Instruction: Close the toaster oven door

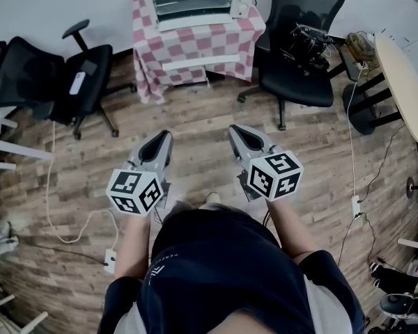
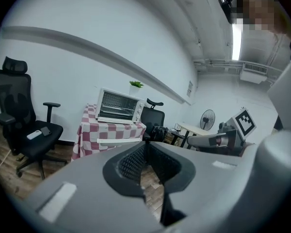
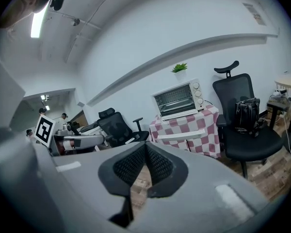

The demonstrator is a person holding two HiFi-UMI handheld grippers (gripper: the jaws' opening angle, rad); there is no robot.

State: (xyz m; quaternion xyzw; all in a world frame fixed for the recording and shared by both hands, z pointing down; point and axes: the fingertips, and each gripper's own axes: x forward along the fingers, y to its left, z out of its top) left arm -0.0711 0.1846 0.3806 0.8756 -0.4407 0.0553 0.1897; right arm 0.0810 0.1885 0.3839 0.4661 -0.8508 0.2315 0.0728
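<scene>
The white toaster oven [image 1: 195, 2] stands on a table with a red-and-white checked cloth [image 1: 195, 44] against the far wall, well ahead of both grippers. In the left gripper view the toaster oven [image 2: 119, 107] shows its glass door upright against its front; the right gripper view shows the toaster oven [image 3: 178, 100] the same way. My left gripper [image 1: 160, 136] and right gripper [image 1: 238, 129] hover side by side over the wood floor, both aimed at the oven. The left gripper [image 2: 145, 144] has its tips together with nothing between them, and so does the right gripper [image 3: 146, 144].
One black office chair [image 1: 56, 82] stands left of the checked table, another [image 1: 299, 54] with a black bag on its seat stands right. A round table [image 1: 404, 82] is at far right. Cables and a power strip [image 1: 110, 258] lie on the floor.
</scene>
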